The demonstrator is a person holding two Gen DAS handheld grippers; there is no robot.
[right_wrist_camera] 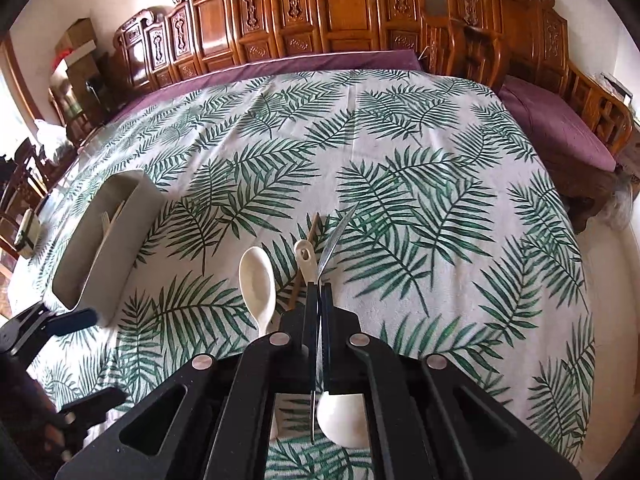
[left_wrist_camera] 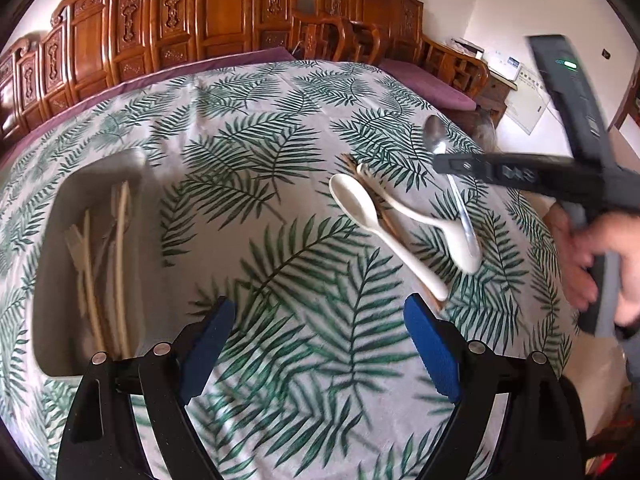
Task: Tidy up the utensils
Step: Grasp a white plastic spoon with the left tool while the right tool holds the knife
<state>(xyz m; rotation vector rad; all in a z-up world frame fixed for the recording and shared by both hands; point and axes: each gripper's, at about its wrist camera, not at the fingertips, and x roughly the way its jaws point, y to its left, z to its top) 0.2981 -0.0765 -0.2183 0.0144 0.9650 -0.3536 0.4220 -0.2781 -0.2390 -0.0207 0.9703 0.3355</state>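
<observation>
Leaf-print tablecloth point(right_wrist_camera: 460, 208), broad bare stretch between tray point(right_wrist_camera: 116, 240) and spoons point(right_wrist_camera: 258, 280).

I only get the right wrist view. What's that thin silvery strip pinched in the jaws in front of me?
Observer: A metal spoon; the left wrist view shows its oval bowl sticking out past the right gripper, which is shut on the handle.
Operator: Is the other gripper carrying anything?
Observer: No. The left gripper has its jaws wide open above the tablecloth, nothing between them.
Operator: What's in that grey box?
Observer: The tray holds several long pale chopsticks beside a fork.
</observation>
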